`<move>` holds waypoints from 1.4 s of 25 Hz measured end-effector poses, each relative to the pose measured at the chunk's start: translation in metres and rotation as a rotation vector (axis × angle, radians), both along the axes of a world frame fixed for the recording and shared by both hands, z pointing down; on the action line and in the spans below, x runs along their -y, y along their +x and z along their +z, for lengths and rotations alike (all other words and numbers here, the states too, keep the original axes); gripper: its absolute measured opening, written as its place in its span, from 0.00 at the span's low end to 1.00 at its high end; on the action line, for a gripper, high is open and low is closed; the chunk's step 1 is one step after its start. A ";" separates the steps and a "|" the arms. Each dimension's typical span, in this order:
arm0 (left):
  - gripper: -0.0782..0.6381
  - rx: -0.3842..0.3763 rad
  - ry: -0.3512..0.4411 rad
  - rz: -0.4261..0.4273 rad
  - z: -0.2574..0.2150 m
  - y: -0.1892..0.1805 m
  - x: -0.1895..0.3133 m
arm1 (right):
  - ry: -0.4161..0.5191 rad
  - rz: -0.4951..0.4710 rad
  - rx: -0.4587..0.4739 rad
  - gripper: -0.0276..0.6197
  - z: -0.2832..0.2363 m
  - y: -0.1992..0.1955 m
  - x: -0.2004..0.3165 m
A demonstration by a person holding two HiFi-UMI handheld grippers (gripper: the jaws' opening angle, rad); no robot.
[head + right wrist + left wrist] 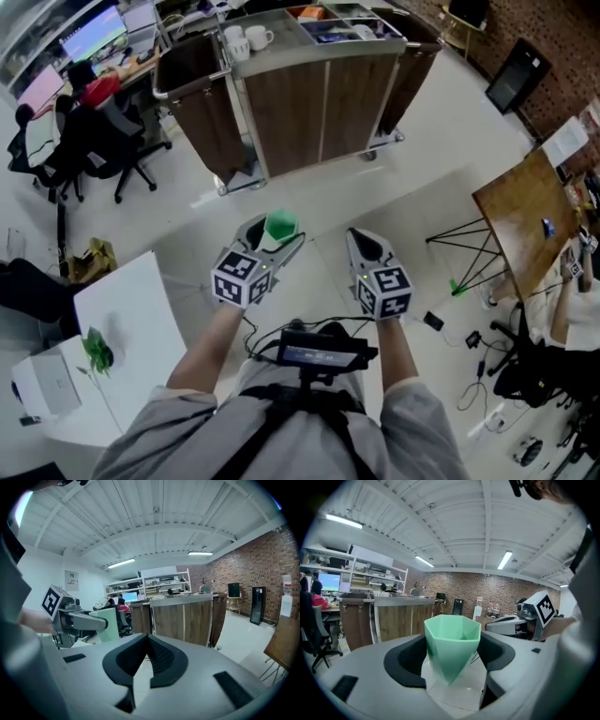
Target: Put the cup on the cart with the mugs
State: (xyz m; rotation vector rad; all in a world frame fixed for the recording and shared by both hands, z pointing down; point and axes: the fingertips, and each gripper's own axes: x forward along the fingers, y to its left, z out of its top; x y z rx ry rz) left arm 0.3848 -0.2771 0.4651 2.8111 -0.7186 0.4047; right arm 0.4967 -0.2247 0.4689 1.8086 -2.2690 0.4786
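A faceted green cup (279,225) sits upright between the jaws of my left gripper (276,234), which is shut on it. In the left gripper view the cup (452,641) fills the gap and both dark pads (408,660) press its sides. My right gripper (362,241) hangs beside it to the right, shut and holding nothing; its pads (159,658) meet in the right gripper view. The wooden cart (314,89) stands ahead across the floor, with white mugs (246,39) on its top at the left. Both grippers are well short of the cart.
A white table (122,347) with a green plant (97,349) lies at the lower left. Office chairs (89,141) and desks stand at the far left. A wooden board on a stand (525,225) and floor cables (478,375) are at the right.
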 end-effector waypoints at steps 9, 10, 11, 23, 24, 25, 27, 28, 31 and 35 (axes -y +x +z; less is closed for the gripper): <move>0.58 0.001 0.001 -0.088 0.000 0.056 0.114 | 0.009 -0.118 0.016 0.05 0.001 0.055 0.122; 0.58 -0.001 -0.001 -0.105 0.000 0.061 0.126 | 0.009 -0.138 0.016 0.05 0.001 0.061 0.135; 0.58 -0.004 -0.003 -0.121 -0.001 0.068 0.139 | 0.010 -0.155 0.015 0.05 -0.001 0.067 0.149; 0.58 -0.006 0.060 -0.222 -0.053 0.123 0.287 | 0.047 -0.328 0.051 0.05 -0.040 0.106 0.291; 0.58 -0.007 0.065 -0.222 -0.057 0.126 0.301 | 0.050 -0.332 0.052 0.05 -0.042 0.107 0.304; 0.58 -0.007 0.067 -0.221 -0.061 0.129 0.315 | 0.050 -0.332 0.055 0.05 -0.043 0.108 0.318; 0.58 -0.008 0.073 -0.215 -0.065 0.134 0.344 | 0.049 -0.330 0.065 0.05 -0.046 0.108 0.345; 0.58 -0.010 0.077 -0.211 -0.068 0.136 0.360 | 0.048 -0.333 0.064 0.05 -0.047 0.108 0.360; 0.58 -0.026 0.085 -0.199 -0.077 0.144 0.409 | 0.046 -0.352 0.062 0.05 -0.052 0.108 0.404; 0.58 -0.046 0.111 -0.172 -0.099 0.150 0.475 | 0.057 -0.352 0.076 0.05 -0.066 0.104 0.464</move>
